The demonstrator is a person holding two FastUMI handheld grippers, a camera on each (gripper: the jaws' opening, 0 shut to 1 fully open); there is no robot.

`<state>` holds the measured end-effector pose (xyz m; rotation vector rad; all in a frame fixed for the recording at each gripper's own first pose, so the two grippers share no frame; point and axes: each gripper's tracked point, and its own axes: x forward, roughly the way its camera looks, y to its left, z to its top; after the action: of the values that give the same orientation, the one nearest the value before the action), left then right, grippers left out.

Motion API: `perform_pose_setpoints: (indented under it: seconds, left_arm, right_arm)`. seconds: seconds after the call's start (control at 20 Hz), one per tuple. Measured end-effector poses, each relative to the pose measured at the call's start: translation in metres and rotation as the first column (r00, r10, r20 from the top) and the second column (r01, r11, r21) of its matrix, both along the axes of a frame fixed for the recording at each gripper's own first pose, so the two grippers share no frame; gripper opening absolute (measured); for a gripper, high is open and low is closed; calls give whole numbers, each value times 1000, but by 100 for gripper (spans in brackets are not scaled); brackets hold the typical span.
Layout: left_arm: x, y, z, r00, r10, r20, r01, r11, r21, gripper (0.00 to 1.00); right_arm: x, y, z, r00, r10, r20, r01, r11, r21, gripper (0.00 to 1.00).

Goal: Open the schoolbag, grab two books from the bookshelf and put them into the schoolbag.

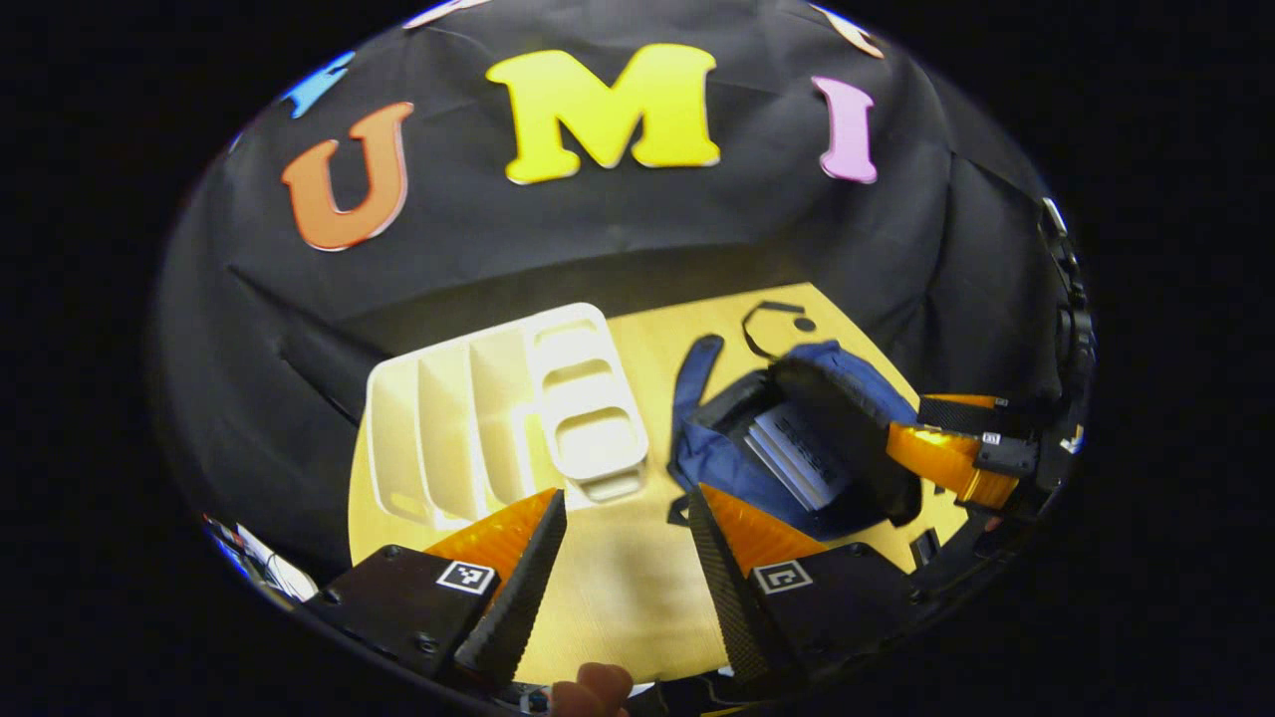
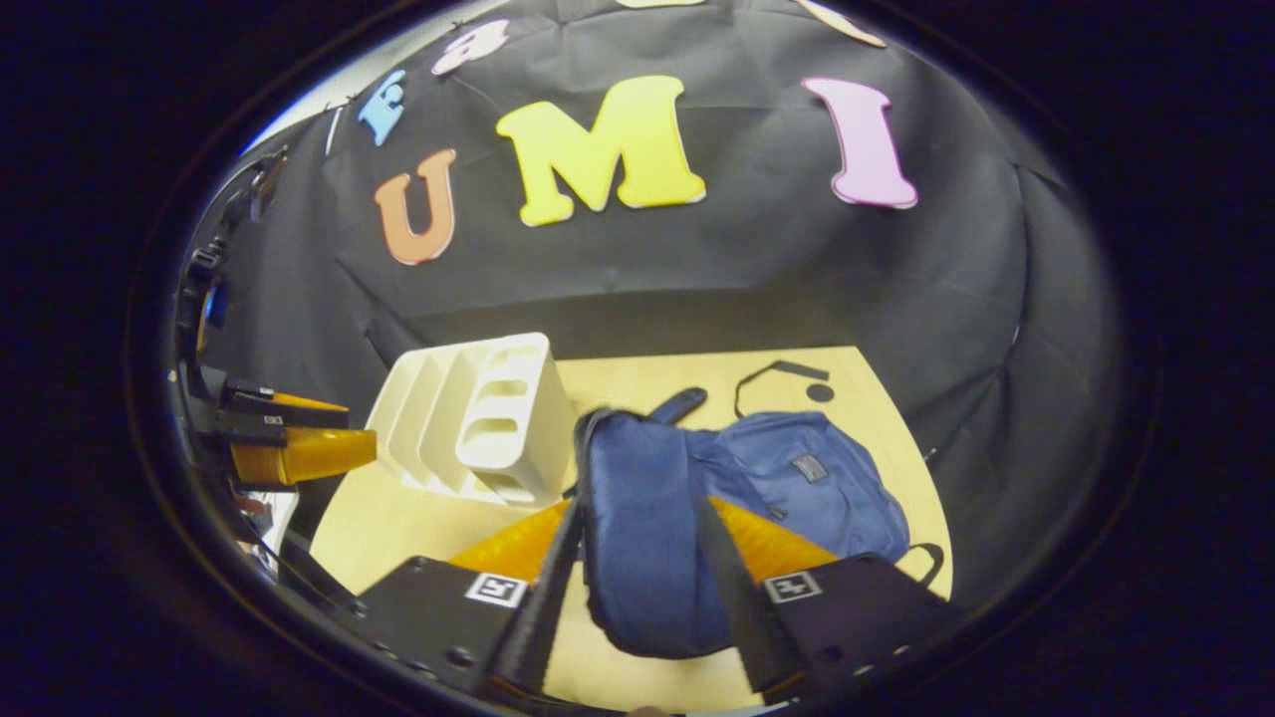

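We hold the schoolbag (image 2: 797, 478) flap (image 2: 637, 538) between our right gripper (image 2: 637, 578) fingers; books (image 1: 802, 453) lie inside. Left gripper (image 1: 623, 558) waits open. We should lower the flap gently.

The schoolbag (image 1: 787, 438) is dark blue with black trim and lies flat on the pale wooden surface (image 1: 618, 588), just right of the bookshelf (image 1: 498, 418) in the left gripper view. Its main compartment gapes open, the flap (image 2: 647, 538) lifted clear of the body. Inside lie grey-covered books (image 1: 802, 453), spines showing in the opening. The bookshelf is a white plastic rack with upright dividers and slotted end panel, standing on the surface beside the schoolbag, its slots bare.
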<state>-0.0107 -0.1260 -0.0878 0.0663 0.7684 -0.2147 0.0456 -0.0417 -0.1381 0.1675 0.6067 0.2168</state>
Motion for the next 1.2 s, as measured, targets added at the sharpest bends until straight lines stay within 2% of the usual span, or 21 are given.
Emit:
perform_pose_setpoints:
  seconds: [0.05,0.1,0.15,0.25,0.3,0.35,0.4,0.5,0.55,0.65,0.7,0.8,0.9,1.05,1.2]
  left_arm:
    - [0,9,11,998,44,37,-42,998,-38,89]
    - [-1,16,27,993,87,83,-82,994,-69,79]
    - [1,24,46,983,122,139,-110,990,-92,79]
    - [9,45,84,941,187,280,-161,980,-115,79]
    - [13,58,105,909,216,356,-181,975,-129,81]
    - [20,65,128,875,233,424,-187,971,-147,93]
    - [17,66,139,842,249,478,-194,967,-163,100]
    - [16,69,155,781,268,565,-200,963,-180,97]
    - [17,70,165,750,274,602,-204,962,-183,89]
    - [19,71,164,707,271,653,-202,962,-181,89]
    - [18,72,164,693,267,669,-200,964,-177,97]
    - [15,74,164,668,269,694,-209,963,-172,97]
    - [15,72,165,657,273,703,-205,962,-182,97]
    - [15,73,164,662,293,690,-212,956,-204,97]
    - [19,73,153,684,309,661,-212,951,-224,97]
  right_arm:
    - [4,4,12,999,-1,42,2,1000,-2,78]
    - [9,8,29,996,-7,91,7,1000,-2,88]
    - [13,14,49,989,-13,145,13,1000,3,99]
    - [19,18,94,963,-39,266,39,999,5,96]
    - [21,19,119,943,-54,329,56,998,3,96]
    - [22,20,141,919,-69,387,74,997,1,96]
    - [24,22,163,894,-83,440,93,996,-1,96]
    - [26,30,202,843,-103,529,115,993,10,99]
    - [23,32,218,817,-114,565,125,992,20,96]
    - [19,34,246,772,-140,620,147,988,40,93]
    - [18,34,257,752,-155,641,166,985,44,93]
    - [11,34,272,721,-178,669,193,980,52,93]
    - [8,34,276,708,-194,679,204,977,67,94]
    - [15,33,272,716,-209,667,215,974,75,96]
    - [19,28,262,731,-217,647,225,972,71,96]
